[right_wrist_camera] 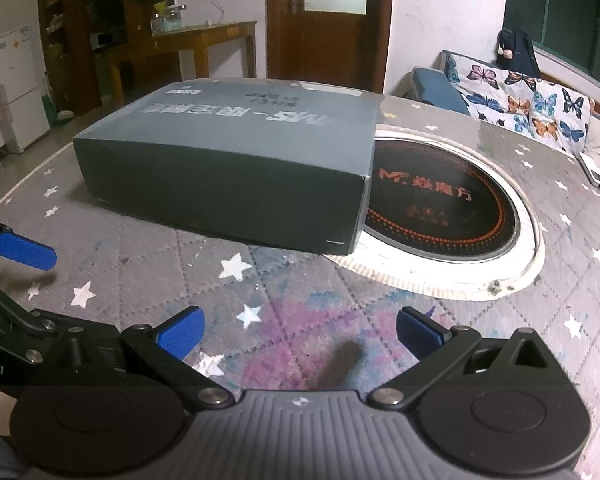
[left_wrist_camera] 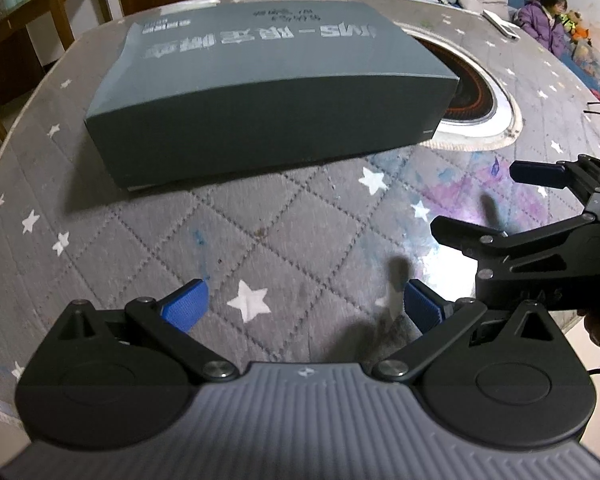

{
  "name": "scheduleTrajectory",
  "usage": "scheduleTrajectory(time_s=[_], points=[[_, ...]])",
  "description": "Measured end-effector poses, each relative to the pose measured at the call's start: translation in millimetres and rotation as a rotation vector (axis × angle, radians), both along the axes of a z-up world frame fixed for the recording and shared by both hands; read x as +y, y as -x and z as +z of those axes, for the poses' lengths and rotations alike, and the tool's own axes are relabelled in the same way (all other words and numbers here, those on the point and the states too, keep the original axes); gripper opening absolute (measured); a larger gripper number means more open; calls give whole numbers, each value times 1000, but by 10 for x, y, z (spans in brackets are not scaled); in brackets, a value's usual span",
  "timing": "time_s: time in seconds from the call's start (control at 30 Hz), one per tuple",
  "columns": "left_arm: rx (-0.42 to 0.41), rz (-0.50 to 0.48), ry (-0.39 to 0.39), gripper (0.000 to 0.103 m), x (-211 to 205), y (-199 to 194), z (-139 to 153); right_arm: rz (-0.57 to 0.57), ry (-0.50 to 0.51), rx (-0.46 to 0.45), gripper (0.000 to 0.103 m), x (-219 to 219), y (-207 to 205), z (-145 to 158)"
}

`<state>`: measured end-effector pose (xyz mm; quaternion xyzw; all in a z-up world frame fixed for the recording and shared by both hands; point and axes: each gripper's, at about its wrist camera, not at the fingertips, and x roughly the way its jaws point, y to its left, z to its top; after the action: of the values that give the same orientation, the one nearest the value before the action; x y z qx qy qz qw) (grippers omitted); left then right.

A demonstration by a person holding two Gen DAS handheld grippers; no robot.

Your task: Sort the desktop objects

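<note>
1. A large, flat, dark grey box (left_wrist_camera: 260,92) is lying closed on a round table (left_wrist_camera: 300,220) covered in grey quilted cloth with white stars.
2. The box's long axis is running across both views, from near left to far right, and the pale lettering on its lid is reading upside down from the cameras, so its top edge is facing the person holding the tools.
3. The box's right end is overlapping a round black cooktop (right_wrist_camera: 440,200) sunk into the table's middle.
4. The left gripper (left_wrist_camera: 300,310) is hovering over bare cloth near the table's front edge, its blue pads spread wide, holding nothing.
5. The right gripper (right_wrist_camera: 298,330) is hovering just beside it, fingers likewise spread and empty, well apart from the box.
6. Only the right wrist view is showing the orange lettering on the cooktop, a door (right_wrist_camera: 328,16) and a white fridge (right_wrist_camera: 16,88).
7. Only the left wrist view is showing a person in a purple coat (left_wrist_camera: 544,20) sitting at far right.
</note>
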<state>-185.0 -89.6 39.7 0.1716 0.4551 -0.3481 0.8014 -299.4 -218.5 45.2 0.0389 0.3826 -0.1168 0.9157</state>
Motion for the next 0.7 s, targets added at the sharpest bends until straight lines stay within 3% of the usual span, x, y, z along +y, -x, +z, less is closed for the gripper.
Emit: scheduleTrajectory(time_s=[0.37, 0.7], points=[[35, 14, -29, 103, -51, -80, -78, -14, -18, 13, 103, -59, -5, -49], [18, 38, -38, 103, -82, -121, -75, -20, -26, 11, 103, -94, -6, -63]])
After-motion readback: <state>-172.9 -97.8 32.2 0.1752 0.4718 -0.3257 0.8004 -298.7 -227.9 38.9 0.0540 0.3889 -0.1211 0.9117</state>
